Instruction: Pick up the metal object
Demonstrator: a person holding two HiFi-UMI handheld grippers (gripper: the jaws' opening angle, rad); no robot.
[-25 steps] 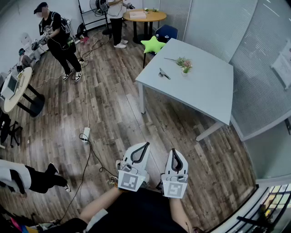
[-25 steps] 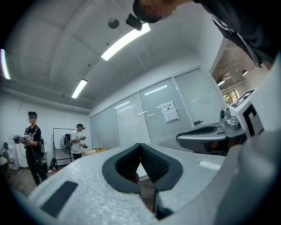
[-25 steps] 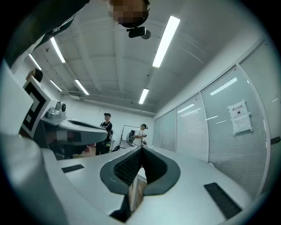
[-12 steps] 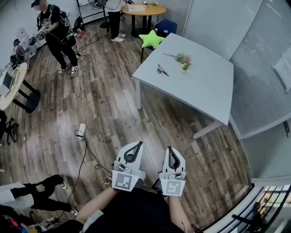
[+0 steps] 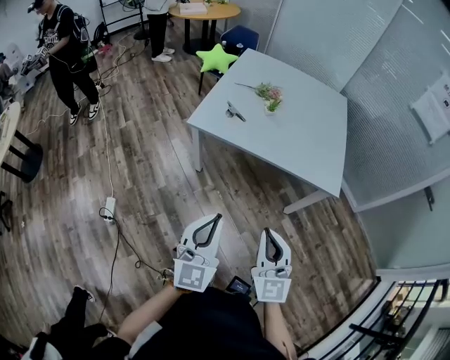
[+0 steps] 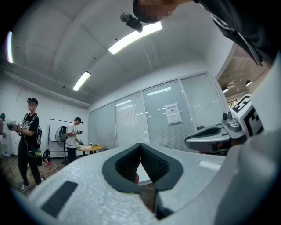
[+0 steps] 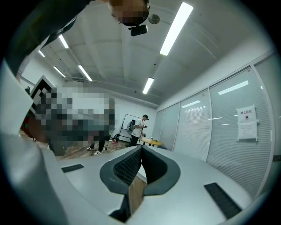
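Observation:
A small metal object point(image 5: 234, 112) lies on the light grey table point(image 5: 302, 140), near its left corner, beside a little pot of flowers point(image 5: 270, 96). My left gripper point(image 5: 217, 218) and right gripper point(image 5: 266, 233) are held side by side low in the head view, far short of the table, over the wood floor. Both are shut with nothing between their jaws, tips touching in the left gripper view point(image 6: 140, 145) and in the right gripper view point(image 7: 141, 147). Both point level toward the table.
A green star cushion point(image 5: 216, 58) lies on a blue chair behind the table. A round wooden table point(image 5: 204, 11) stands further back, with two people nearby point(image 5: 60, 42). A cable and power strip point(image 5: 110, 208) lie on the floor at left. Glass partitions run along the right.
The view has advanced toward the grey table and swung left; the table now sits nearer the centre. Both grippers stay shut and side by side.

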